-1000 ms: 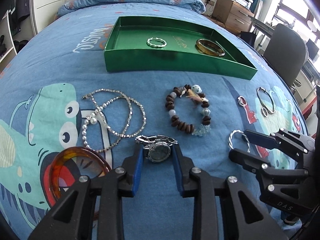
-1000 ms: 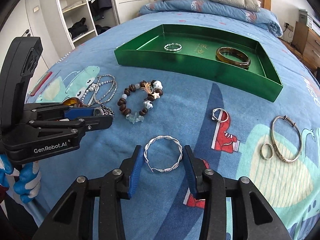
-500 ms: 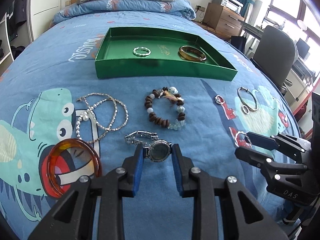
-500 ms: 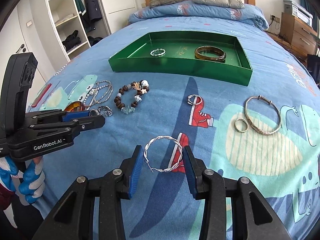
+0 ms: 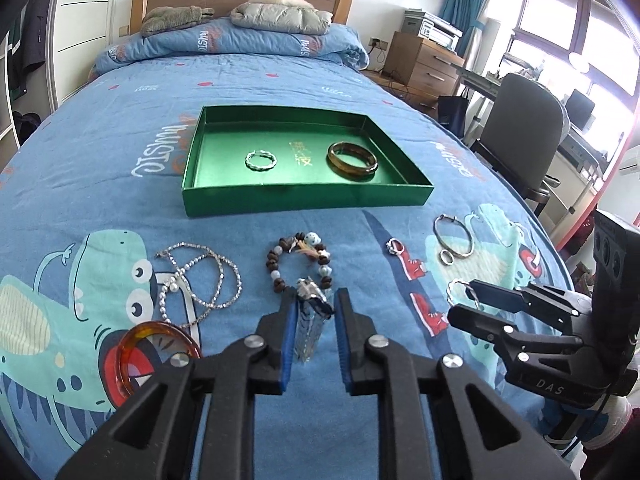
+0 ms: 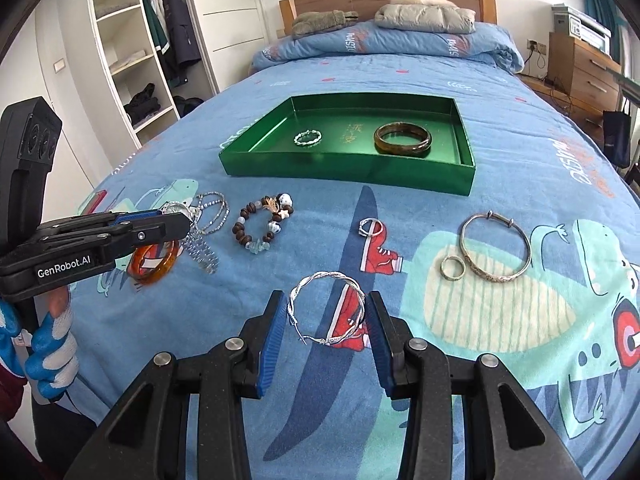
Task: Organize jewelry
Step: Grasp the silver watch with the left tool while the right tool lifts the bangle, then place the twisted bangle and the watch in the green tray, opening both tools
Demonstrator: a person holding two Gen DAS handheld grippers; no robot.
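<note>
My left tongs are closing on the watch, lifted off the bed. Right tongs pinch the silver bangle.

Left tool closing its jaws on the silver watch, strap dangling above the blue bedspread. Right tool grips a silver bangle. Green tray ahead holds a ring and brown bangle.
</note>
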